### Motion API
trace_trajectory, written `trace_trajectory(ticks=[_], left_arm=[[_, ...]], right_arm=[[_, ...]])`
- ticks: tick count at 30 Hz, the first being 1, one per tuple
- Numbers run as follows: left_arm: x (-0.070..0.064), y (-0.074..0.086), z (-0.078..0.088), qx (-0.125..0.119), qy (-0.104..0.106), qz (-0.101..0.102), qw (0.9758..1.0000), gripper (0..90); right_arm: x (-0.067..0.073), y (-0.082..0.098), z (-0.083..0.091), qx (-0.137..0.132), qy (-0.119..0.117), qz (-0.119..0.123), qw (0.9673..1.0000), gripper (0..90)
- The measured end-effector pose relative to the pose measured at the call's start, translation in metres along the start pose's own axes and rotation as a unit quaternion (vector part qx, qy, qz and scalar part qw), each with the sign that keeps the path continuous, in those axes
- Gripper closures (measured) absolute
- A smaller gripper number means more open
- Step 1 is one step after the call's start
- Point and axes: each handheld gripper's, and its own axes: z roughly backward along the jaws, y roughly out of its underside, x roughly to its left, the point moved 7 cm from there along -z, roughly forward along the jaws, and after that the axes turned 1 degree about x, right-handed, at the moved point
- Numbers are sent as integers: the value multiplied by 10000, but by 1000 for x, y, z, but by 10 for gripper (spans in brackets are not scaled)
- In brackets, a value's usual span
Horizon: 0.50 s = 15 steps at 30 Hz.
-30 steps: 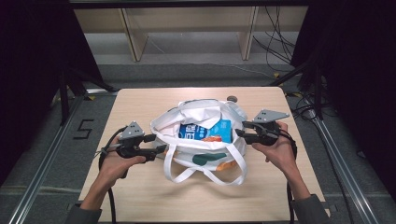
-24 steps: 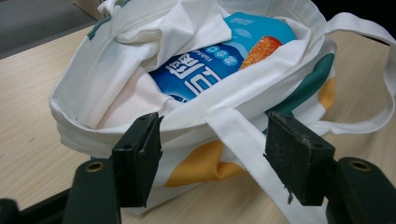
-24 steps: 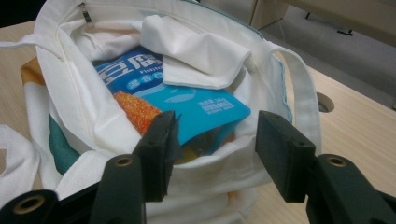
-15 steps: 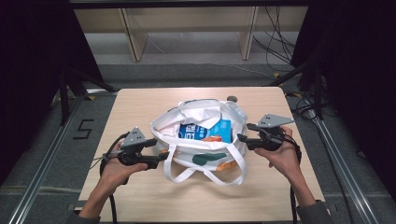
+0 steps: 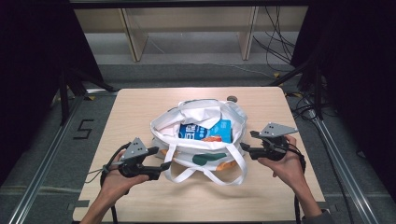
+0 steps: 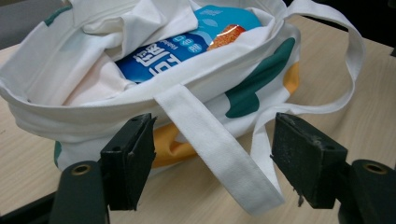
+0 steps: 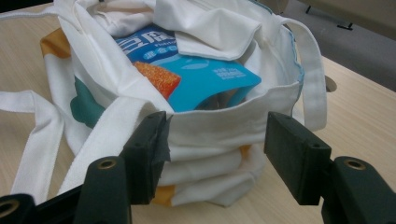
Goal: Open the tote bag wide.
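White cloth tote (image 5: pixel 198 140) at table (image 5: pixel 140 105) centre, blue snack pouch (image 5: pixel 205 131) inside; soft, floppy, light by the look. Best taken by a strap (image 6: pixel 219 149) or the rim hem. Left gripper (image 5: pixel 161 168) and right gripper (image 5: pixel 243 148) level, flanking bag, jaws just widened, gripping nothing.

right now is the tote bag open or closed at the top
Open. The tote bag's mouth gapes wide, showing a blue packet inside, and its handles lie slack on the table.
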Motion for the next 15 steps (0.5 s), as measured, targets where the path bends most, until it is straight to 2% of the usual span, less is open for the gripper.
trace_trajectory(ticks=[1, 2, 3, 4, 6, 7, 9, 10, 11, 12, 13, 14, 15], left_arm=[[-1, 1, 0, -16, 4, -4, 10000, 292], [-2, 3, 1, 23, 14, 29, 10000, 292], [-4, 5, 1, 12, 32, 39, 10000, 292], [-5, 6, 1, -10, 53, 57, 10000, 291], [-5, 7, 2, -3, 20, -34, 10000, 288], [-7, 9, 3, -2, 29, 54, 10000, 285], [-9, 10, 4, -18, 31, 9, 10000, 285], [-11, 11, 3, -67, 68, 84, 9999, 283], [-12, 12, 4, -68, 62, 68, 9999, 283], [-13, 13, 4, -103, 66, 67, 9999, 282], [-12, 14, 5, -155, 20, -43, 9999, 283], [-13, 16, 5, -167, 4, -38, 9999, 284], [-15, 19, 4, -178, 24, 112, 9998, 283]], right_arm=[[-2, 0, -1, -87, 49, 137, 9999, 402], [0, 2, 1, 4, -8, 40, 10000, 402], [-1, 2, 1, -60, 33, 154, 9999, 401], [1, 4, 2, -44, 43, 34, 10000, 401], [2, 5, 3, -35, 8, 85, 10000, 398], [3, 6, 4, -51, 60, 41, 10000, 398], [5, 8, 5, -41, -6, 48, 10000, 395], [6, 9, 6, -41, 25, 52, 10000, 392], [7, 10, 6, -51, 47, 42, 10000, 391], [6, 11, 6, -79, 58, 131, 9999, 390], [7, 12, 7, -54, 8, 97, 9999, 389], [9, 14, 7, -95, 82, 20, 9999, 388], [9, 15, 7, -53, 60, 54, 10000, 386]])
